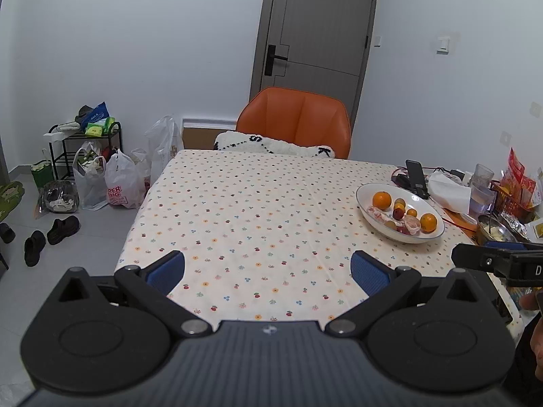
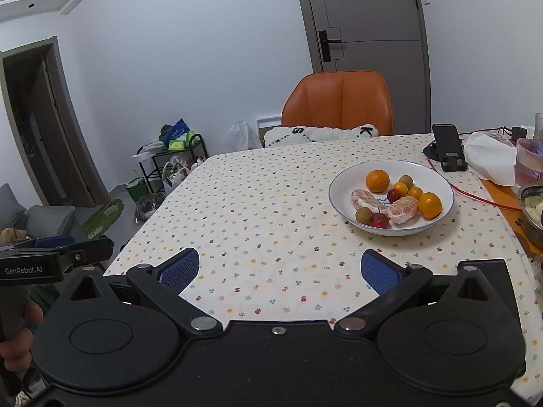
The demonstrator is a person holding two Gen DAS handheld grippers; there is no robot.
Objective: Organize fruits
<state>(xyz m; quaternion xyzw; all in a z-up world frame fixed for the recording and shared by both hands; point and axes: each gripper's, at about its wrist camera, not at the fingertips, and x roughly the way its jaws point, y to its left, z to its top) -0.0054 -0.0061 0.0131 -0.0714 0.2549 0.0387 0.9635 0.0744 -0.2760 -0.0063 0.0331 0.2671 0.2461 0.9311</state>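
We hold both grippers at the near edge of the table (image 2: 264, 210), nothing in either. Landmark: the white bowl (image 2: 437, 169).

Left gripper (image 1: 268, 269): fingers spread wide, blue pads (image 1: 166, 271) empty, floral cloth showing between them. It sits well to the left of the bowl and nearer us. Right gripper (image 2: 280, 268): also spread wide, pads (image 2: 381, 271) empty, pointing just left of the bowl, with the bowl ahead and to the right, apart from the fingertips. In the left wrist view the right gripper pokes in at the right edge, nearer us than the bowl.

All fruit is inside the bowl:
- big orange (image 2: 377, 180) at the far-left side
- second orange (image 2: 430, 205) at the right side
- two peeled pinkish citrus pieces (image 2: 366, 199) across the middle, the right one touching the second orange
- small yellow-orange fruits (image 2: 415, 192) between the two oranges
- brownish-green round fruit (image 2: 364, 215) at the near rim, with a small red fruit (image 2: 379, 220) touching it on the right
- dark red fruit (image 2: 393, 195) at the centre

Beyond the bowl: a black phone (image 2: 448, 152) on a stand, with a red cable (image 2: 475, 195) running past the bowl's right side. Right of the phone is a white tissue pack (image 2: 492, 159). Behind the table's far edge, past the bowl, stands an orange chair (image 2: 339, 105).

A hand (image 2: 17, 342) grips the left gripper's handle at the left edge of the right wrist view.
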